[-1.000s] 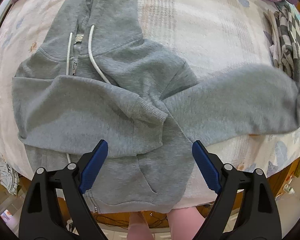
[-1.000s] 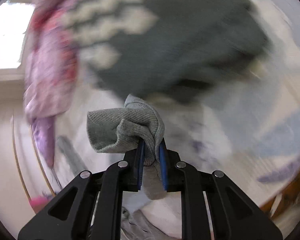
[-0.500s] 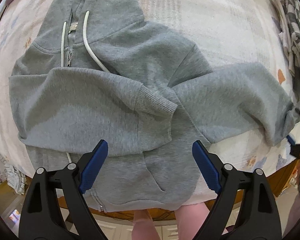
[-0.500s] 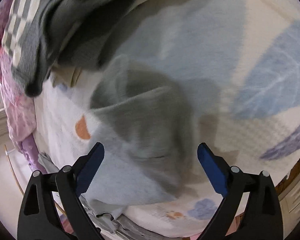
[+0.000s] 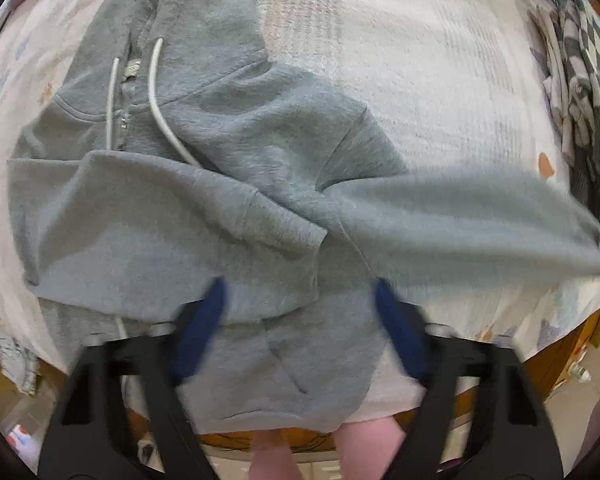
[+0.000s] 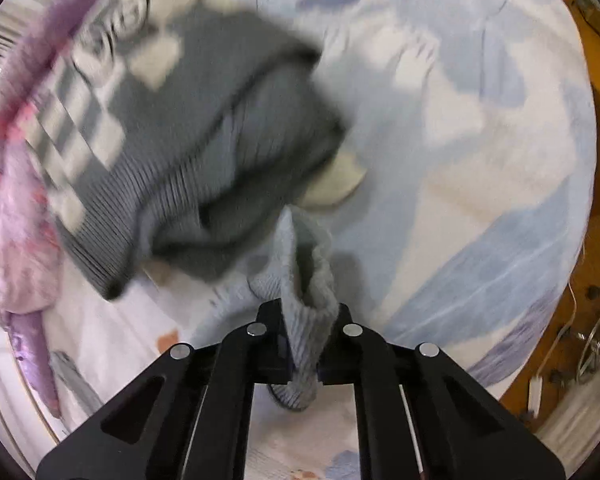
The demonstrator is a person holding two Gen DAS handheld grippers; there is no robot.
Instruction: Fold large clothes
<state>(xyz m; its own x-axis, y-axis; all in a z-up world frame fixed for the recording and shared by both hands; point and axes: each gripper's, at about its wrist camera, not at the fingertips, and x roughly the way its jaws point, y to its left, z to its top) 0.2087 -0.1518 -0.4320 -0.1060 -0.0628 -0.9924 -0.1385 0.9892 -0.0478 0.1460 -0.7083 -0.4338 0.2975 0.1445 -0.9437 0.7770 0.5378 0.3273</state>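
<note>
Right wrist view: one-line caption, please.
Right gripper, jaws just closed, pinches the grey ribbed sleeve cuff above the floral bedspread.

Home bedroom. A bed [image 5: 400,60] with a pale floral sheet fills the room, a grey hoodie [image 5: 228,184] spread on it, a checked garment [image 5: 588,80] and pink blanket [image 6: 16,216] heaped at the bed's edge. Wooden bed frame [image 6: 596,240] below.
</note>
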